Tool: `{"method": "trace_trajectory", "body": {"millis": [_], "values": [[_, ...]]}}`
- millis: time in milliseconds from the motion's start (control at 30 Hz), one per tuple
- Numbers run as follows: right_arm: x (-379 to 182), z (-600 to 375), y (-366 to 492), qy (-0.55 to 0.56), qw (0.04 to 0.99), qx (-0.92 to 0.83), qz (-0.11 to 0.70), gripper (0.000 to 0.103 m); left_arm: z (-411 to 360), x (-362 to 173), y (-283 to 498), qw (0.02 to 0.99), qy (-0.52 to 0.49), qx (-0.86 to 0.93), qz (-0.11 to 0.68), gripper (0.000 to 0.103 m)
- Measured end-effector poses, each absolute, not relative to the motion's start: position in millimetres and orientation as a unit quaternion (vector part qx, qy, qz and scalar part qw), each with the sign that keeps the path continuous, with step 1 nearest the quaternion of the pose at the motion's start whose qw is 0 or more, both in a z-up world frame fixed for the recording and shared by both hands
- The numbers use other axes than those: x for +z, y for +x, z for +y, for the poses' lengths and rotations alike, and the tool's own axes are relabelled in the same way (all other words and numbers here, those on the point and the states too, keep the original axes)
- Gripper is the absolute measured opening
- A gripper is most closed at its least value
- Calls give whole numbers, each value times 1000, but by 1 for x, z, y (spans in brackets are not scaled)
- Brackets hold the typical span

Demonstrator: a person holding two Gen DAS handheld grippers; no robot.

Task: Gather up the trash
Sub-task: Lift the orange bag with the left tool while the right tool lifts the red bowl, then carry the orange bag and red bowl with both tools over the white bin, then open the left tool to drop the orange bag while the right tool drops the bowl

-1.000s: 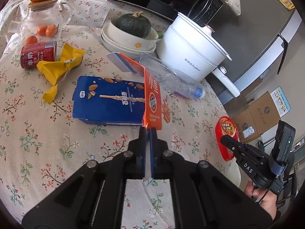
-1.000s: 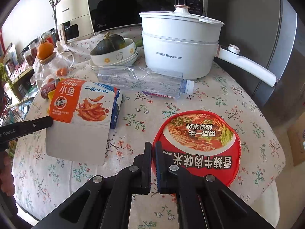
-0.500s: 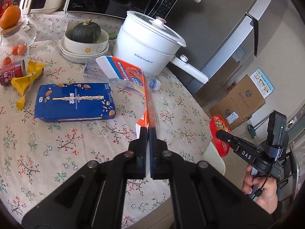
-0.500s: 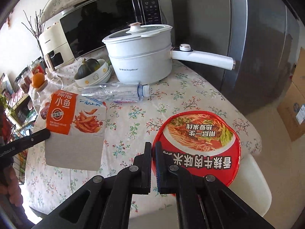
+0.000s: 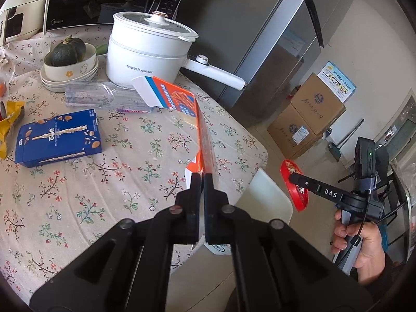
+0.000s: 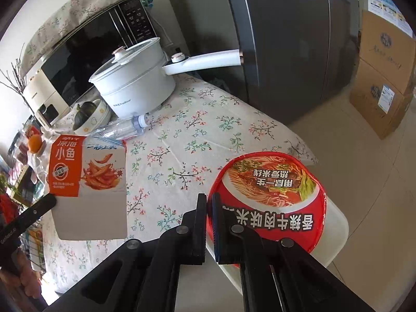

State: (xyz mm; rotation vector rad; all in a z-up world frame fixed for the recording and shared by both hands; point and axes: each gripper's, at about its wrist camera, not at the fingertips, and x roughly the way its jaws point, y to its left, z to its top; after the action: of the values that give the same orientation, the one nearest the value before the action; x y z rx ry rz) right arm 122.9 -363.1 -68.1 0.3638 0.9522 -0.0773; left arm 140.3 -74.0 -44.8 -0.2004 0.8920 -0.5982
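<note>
My left gripper (image 5: pixel 202 179) is shut on an orange and white snack box (image 5: pixel 182 98), held edge-on above the table's right side; its printed face shows in the right wrist view (image 6: pixel 87 179). My right gripper (image 6: pixel 208 200) is shut on the rim of a red noodle bowl lid (image 6: pixel 270 184), held off the table edge over a white stool (image 6: pixel 335 231). In the left wrist view the lid (image 5: pixel 295 182) and right gripper (image 5: pixel 299 178) hang out to the right. A blue snack box (image 5: pixel 58 137), a clear plastic bottle (image 5: pixel 101 95) and a yellow wrapper (image 5: pixel 10 119) lie on the table.
A floral tablecloth (image 5: pixel 104 182) covers the round table. A white electric pot (image 5: pixel 148 52), stacked bowls with a green squash (image 5: pixel 69 59) and a microwave (image 5: pixel 104 0) stand at the back. A grey fridge (image 6: pixel 286 39) and cardboard boxes (image 5: pixel 306 119) stand to the right.
Both grippers have drawn back and swung right, away from the table's middle, carrying the snack box and the lid with them. The lid now hangs past the table edge.
</note>
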Motion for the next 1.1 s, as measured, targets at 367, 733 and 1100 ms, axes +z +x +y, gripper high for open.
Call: {"method": "trace_trajectory", "body": {"millis": [367, 733, 1100], "values": [[-81, -404, 104, 219, 853, -62, 469, 5, -135, -47, 118, 842, -47, -323, 430, 3], [-88, -437, 93, 234, 848, -81, 469, 14, -190, -59, 106, 825, -11, -355, 440, 3], [-90, -463, 74, 219, 849, -101, 470, 30, -241, -80, 101, 808, 21, -377, 452, 3]]}}
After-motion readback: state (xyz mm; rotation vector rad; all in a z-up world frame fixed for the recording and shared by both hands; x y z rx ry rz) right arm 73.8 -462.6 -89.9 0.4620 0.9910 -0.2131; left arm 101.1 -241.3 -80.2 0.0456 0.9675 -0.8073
